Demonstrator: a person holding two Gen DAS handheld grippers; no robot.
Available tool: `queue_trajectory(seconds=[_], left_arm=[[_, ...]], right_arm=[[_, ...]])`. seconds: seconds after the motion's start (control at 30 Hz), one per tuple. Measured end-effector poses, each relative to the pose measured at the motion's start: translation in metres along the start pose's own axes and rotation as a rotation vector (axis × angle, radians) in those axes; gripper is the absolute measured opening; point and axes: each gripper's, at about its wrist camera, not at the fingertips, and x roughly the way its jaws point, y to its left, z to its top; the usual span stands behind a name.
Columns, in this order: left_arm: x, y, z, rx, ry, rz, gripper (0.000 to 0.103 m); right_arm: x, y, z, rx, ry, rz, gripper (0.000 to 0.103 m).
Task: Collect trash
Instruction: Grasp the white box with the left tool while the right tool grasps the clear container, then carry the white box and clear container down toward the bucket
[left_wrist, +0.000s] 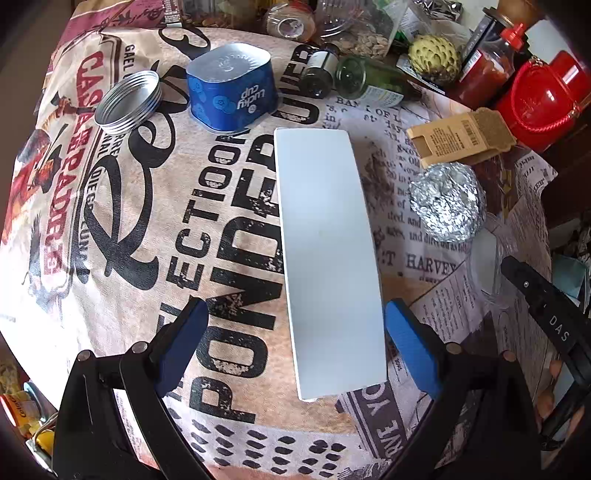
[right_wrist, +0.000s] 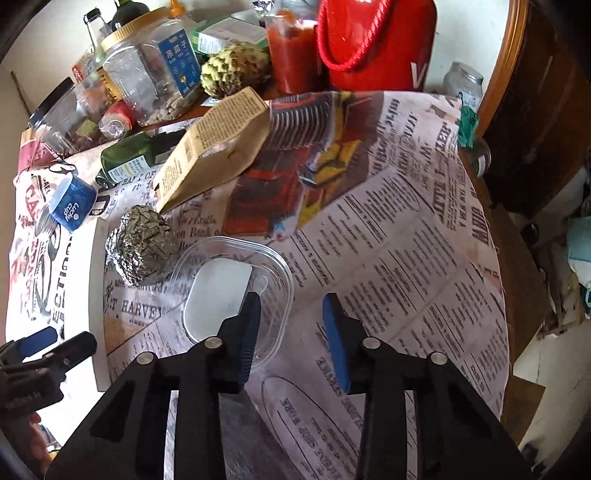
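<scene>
A long white flat box (left_wrist: 325, 240) lies on the printed tablecloth (left_wrist: 155, 221) between the fingers of my left gripper (left_wrist: 297, 306), which is open. The right pad is close to the box's edge and the left pad stands well clear. In the right wrist view a clear plastic container (right_wrist: 207, 266) with a white patch in its bottom sits beside a crumpled foil ball (right_wrist: 142, 245). My right gripper (right_wrist: 291, 300) straddles the container's right rim, one finger over the inside and one outside. A gap shows on both sides of the rim.
A blue "lucky cup" tub (left_wrist: 232, 92), a metal screw lid (left_wrist: 129, 101), a green bottle (left_wrist: 369, 79) and a brown carton (left_wrist: 461, 138) lie further back. Jars, a sauce bottle (right_wrist: 291, 48) and a red container (right_wrist: 376, 40) crowd the far edge. The table drops off at right (right_wrist: 498, 295).
</scene>
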Motion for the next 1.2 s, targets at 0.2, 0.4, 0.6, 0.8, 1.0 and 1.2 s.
queue_trajectory(seconds=[0.2, 0.4, 0.6, 0.8, 1.0, 1.2], left_arm=[[0.007, -0.012, 0.007, 0.066, -0.019, 0.013, 0.083], [0.01, -0.036, 0.008, 0.147, -0.086, 0.049, 0.06], [0.007, -0.047, 0.0, 0.188, -0.053, 0.002, 0.053], [-0.029, -0.053, -0.009, 0.178, -0.095, -0.013, 0.051], [-0.083, -0.059, -0.012, 0.154, -0.2, -0.02, 0.051], [-0.142, -0.07, -0.031, 0.111, -0.32, -0.048, 0.051]], right_arm=[[0.005, 0.009, 0.006, -0.007, -0.017, -0.006, 0.009], [0.002, 0.002, 0.006, 0.017, -0.009, 0.0, 0.003], [-0.017, -0.014, -0.002, 0.051, -0.023, 0.005, 0.002], [-0.049, -0.028, -0.005, 0.069, -0.058, 0.031, 0.002], [-0.096, -0.035, -0.01, 0.029, -0.144, 0.026, 0.002], [-0.147, -0.046, -0.02, -0.005, -0.232, 0.072, 0.002]])
